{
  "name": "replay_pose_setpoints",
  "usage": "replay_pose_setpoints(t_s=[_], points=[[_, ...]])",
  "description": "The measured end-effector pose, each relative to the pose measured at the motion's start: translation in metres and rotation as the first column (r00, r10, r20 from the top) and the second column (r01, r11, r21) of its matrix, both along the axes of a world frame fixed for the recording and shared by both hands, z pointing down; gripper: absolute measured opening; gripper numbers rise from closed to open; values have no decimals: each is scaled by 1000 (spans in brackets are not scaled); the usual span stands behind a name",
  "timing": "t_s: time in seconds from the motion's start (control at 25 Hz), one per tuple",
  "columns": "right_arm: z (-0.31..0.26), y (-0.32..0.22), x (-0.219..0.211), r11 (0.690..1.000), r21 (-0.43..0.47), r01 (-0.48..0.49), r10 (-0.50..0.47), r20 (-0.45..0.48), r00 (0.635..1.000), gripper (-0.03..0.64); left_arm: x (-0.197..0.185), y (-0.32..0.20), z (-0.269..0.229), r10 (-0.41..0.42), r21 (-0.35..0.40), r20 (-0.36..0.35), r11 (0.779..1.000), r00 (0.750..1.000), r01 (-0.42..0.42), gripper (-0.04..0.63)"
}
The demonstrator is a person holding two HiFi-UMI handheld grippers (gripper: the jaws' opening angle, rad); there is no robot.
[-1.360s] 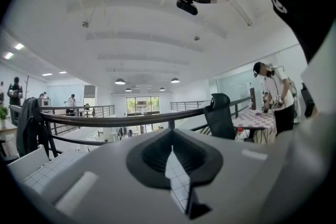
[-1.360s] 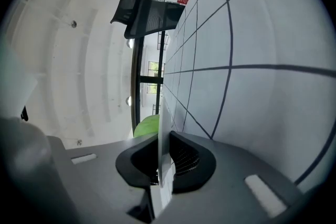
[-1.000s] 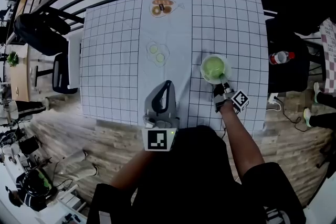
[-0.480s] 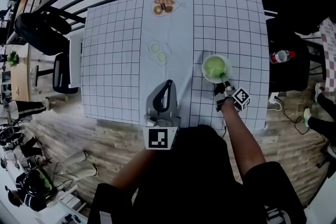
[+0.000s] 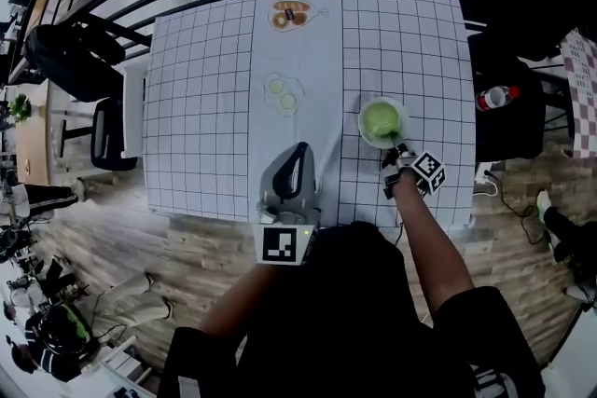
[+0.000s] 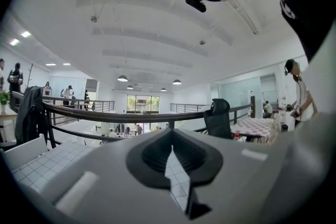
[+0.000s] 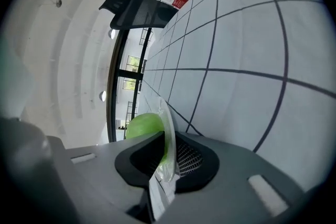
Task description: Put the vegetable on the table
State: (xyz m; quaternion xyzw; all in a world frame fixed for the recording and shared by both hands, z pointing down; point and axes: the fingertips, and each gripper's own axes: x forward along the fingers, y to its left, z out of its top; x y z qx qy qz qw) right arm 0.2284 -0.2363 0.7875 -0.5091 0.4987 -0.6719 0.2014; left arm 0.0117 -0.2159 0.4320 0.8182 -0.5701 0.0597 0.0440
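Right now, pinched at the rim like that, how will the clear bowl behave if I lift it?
The clear bowl looks thin-walled, so it probably flexes. The right hand-held gripper grips one edge only, so the green vegetable inside will likely tip it downward. The smooth rim may slip.

- 1 gridded table (image 5: 205,107)
- 2 grippers, the left gripper (image 5: 299,149) and the right gripper (image 5: 399,150)
- 1 clear bowl (image 5: 362,121) near right, 1 green vegetable (image 5: 381,118) inside
- 2 clear packets, middle packet (image 5: 282,93) and far packet (image 5: 291,14)
- 1 bottle (image 5: 494,96) off the table's right
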Motion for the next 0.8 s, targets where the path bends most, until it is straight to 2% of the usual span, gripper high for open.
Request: replay_pose_setpoints(t_s=[0.4, 0.64, 0.8], points=[[4, 32, 1, 996, -87, 4, -12, -91, 996, 52, -14, 22, -4, 2, 4, -28, 1000, 1000, -2, 8], [-1, 54, 1, 997, -77, 1, -9, -107, 994, 52, -24, 36, -5, 7, 12, -41, 1000, 999, -7, 8], [-10, 65, 0, 998, -54, 24, -32, -147, 989, 52, -30, 42, -15, 6, 49, -60, 999, 998, -3, 8]])
